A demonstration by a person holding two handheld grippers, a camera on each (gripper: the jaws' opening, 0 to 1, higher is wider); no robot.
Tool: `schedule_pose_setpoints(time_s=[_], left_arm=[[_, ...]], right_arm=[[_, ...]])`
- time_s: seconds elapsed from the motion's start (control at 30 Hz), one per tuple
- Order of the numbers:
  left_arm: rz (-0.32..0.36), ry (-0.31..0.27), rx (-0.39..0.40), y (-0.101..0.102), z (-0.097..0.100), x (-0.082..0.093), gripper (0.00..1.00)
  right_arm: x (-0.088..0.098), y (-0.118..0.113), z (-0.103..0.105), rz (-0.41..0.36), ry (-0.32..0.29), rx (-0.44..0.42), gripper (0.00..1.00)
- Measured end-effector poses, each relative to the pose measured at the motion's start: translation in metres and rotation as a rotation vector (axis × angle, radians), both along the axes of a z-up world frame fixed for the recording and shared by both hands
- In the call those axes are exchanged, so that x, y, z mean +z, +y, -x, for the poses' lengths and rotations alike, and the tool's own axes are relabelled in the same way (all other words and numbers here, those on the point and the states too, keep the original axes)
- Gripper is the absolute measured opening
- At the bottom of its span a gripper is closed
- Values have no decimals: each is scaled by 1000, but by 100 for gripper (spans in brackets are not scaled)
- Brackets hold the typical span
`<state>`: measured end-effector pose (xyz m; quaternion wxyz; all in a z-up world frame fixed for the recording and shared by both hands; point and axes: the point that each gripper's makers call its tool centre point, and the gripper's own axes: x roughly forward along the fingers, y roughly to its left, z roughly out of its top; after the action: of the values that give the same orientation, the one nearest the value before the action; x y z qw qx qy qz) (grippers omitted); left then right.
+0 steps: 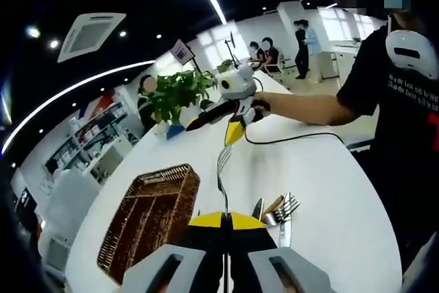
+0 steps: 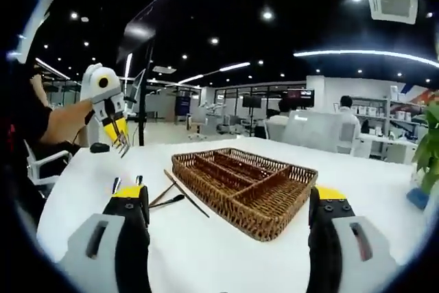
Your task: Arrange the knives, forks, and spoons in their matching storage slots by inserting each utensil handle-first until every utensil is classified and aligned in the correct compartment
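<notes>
Standing upright between the pressed-together yellow tips of the left tongs [image 1: 225, 219], a slim silver metal fork [image 1: 223, 169] is seen in the left gripper view, its tines at 12 o'clock and its handle pinched at 6 o'clock. In the right gripper view the same tongs [image 2: 121, 143] are seen at 10 o'clock, raised above the white round table [image 2: 226, 255], with the fork tines [image 2: 122, 147] poking down from the tips. A rectangular brown wicker cutlery tray [image 2: 243, 186] with long divided compartments is set on the table at the centre of that view; in the left gripper view it lies at 8 o'clock [image 1: 147, 221], just beside the left tongs. A small heap of loose silver utensils [image 1: 280, 212] with forks among them is found at 4 o'clock in the left gripper view, on the table near the tongs. In the right gripper view, thin dark-handled pieces [image 2: 175, 197] are laid at 9 o'clock of the tray, touching the table. The right tongs [image 2: 230, 204] are spread wide, with nothing between them; they are seen at 12 o'clock in the left gripper view [image 1: 233, 132], held by a person's hand [image 1: 260, 108]. A green leafy potted plant [image 1: 177, 94] is placed at 11 o'clock, well apart from the tray.
</notes>
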<state>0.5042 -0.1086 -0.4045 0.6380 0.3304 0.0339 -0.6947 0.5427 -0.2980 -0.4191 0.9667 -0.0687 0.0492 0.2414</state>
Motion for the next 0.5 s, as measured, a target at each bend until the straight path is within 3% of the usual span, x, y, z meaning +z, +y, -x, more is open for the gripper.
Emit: schedule_pose_setpoints(time_s=[0.1,0.5], left_arm=[[3,0,-2,0,0,1,0],[-2,6,-9,-7,-3,-1,0]], right_arm=[[-4,-4,-4,39,-4,-25,99],[2,-5,-6,-81,9,-8,100]])
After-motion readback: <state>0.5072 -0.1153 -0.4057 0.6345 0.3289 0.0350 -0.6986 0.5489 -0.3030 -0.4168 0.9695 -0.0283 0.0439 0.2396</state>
